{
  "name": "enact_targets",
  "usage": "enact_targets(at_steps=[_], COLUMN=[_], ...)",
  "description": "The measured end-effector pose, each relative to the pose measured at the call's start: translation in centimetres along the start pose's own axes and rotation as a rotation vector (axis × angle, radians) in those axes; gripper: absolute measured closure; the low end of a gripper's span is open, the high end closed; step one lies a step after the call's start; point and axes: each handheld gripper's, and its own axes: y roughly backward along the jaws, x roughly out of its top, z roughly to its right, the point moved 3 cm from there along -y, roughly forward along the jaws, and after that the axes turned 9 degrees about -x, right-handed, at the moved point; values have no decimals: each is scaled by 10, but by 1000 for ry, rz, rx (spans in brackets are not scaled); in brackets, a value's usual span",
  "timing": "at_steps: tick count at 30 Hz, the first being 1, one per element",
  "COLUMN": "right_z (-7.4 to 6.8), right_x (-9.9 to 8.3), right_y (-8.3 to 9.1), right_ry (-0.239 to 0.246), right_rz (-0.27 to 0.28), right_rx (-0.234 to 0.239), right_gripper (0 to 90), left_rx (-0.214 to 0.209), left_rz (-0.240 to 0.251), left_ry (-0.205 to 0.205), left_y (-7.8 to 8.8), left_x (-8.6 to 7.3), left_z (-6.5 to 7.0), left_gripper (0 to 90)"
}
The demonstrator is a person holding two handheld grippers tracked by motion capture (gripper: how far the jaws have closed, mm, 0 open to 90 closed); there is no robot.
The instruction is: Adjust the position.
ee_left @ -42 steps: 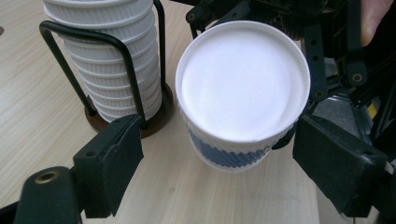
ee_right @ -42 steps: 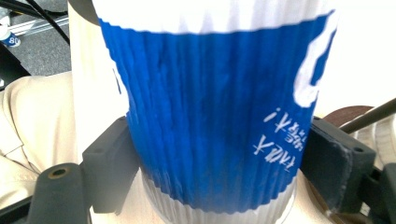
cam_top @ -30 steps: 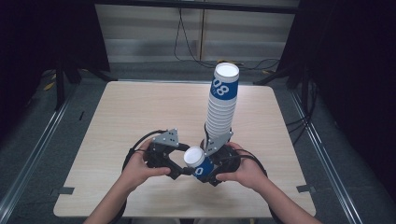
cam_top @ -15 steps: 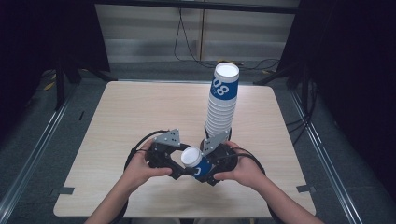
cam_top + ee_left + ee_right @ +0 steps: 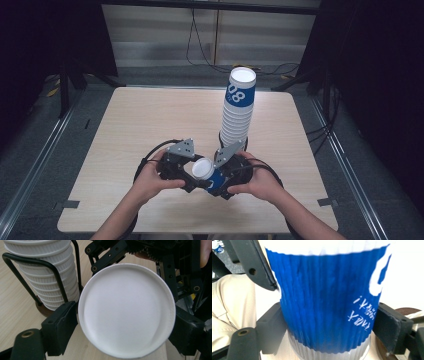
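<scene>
A blue and white paper cup (image 5: 206, 172) lies on its side between my two hands near the table's front edge. Its white base (image 5: 127, 310) faces my left gripper (image 5: 125, 327). That gripper's jaws have just been closing, with the base between them. The pads stand right at the round, undented rim. My right gripper (image 5: 328, 332) is shut on the cup's blue ribbed wall (image 5: 324, 302). In the high view my left gripper (image 5: 196, 175) and my right gripper (image 5: 219, 181) meet at the cup.
A tall stack of the same cups (image 5: 239, 110) stands in a black wire holder (image 5: 57, 277) just behind my right hand, leaning slightly. The pale wooden table (image 5: 150, 120) has bare room to the left and behind. Dark floor and cables surround it.
</scene>
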Motion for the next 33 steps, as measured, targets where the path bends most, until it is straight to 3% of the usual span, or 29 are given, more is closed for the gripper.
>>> enact_targets(at_steps=[25, 33], right_z=[0, -1], right_x=[4, 7], right_y=[-1, 0], right_ry=[17, 57], right_rz=[-46, -68], right_rx=[-10, -11], right_gripper=[194, 206], left_rx=[-19, -24], left_rz=[0, -3], left_ry=[-8, -3], left_y=[2, 2], left_x=[-1, -1], left_z=[0, 0], left_gripper=[267, 249])
